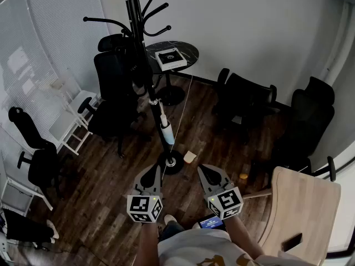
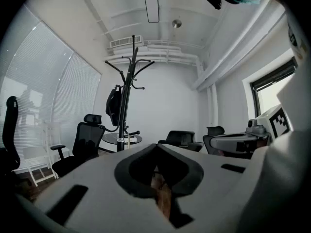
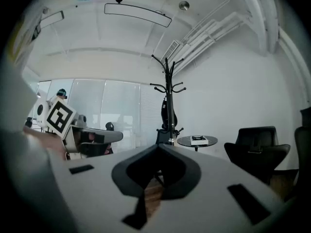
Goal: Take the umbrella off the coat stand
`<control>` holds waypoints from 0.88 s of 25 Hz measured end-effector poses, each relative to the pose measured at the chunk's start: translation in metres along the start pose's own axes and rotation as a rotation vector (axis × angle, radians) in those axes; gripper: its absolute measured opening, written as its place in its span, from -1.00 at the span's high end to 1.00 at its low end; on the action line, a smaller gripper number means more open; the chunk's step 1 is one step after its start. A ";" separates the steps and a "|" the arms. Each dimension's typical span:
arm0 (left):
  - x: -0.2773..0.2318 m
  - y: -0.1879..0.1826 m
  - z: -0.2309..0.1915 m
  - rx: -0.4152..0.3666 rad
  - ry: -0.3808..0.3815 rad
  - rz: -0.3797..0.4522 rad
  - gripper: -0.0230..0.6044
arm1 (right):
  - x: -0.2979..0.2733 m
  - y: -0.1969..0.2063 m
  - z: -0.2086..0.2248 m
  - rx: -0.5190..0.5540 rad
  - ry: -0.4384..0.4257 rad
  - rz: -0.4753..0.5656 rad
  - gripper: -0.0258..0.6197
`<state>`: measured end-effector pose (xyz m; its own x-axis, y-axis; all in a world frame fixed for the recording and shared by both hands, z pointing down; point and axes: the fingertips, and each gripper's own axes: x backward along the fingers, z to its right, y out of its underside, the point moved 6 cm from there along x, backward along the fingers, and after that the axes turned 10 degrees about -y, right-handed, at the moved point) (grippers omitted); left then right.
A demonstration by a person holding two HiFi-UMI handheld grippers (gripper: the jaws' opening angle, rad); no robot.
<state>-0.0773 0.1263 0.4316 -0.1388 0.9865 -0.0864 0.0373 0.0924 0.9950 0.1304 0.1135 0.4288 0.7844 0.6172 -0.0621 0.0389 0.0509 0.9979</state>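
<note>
Left gripper (image 1: 150, 177), right gripper (image 1: 212, 177) at bottom centre of head view. Jaws of each pressed tip to tip, nothing between.

Coat stand (image 1: 135, 21) ahead of them, pole running up centre-left of frame, base just beyond jaw tips.

Umbrella (image 2: 114, 106) is black folded bundle hanging against pole, left of centre in left gripper view.

My plan:
- Spread one gripper's jaws wide first.
- Raise it and close mid-bundle.
- Lift straight up off hook before drawing back, else I risk tipping stand.

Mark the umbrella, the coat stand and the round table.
umbrella (image 2: 114, 107): left gripper view, middle of its black folded body.
coat stand (image 2: 129, 76): left gripper view, upper pole.
round table (image 1: 190, 51): head view, bare top.
</note>
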 end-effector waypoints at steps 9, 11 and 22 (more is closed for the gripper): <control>0.001 -0.002 -0.005 0.020 0.012 0.007 0.86 | -0.001 0.005 -0.001 -0.009 0.017 -0.002 0.89; 0.001 -0.003 -0.005 0.023 0.010 0.009 0.86 | 0.000 0.005 0.000 -0.007 0.016 -0.005 0.89; 0.004 -0.005 -0.001 0.007 0.001 -0.008 0.86 | 0.003 0.007 -0.001 -0.026 -0.012 0.010 0.88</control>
<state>-0.0792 0.1296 0.4264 -0.1403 0.9856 -0.0941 0.0427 0.1010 0.9940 0.1330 0.1164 0.4356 0.7919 0.6084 -0.0522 0.0151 0.0658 0.9977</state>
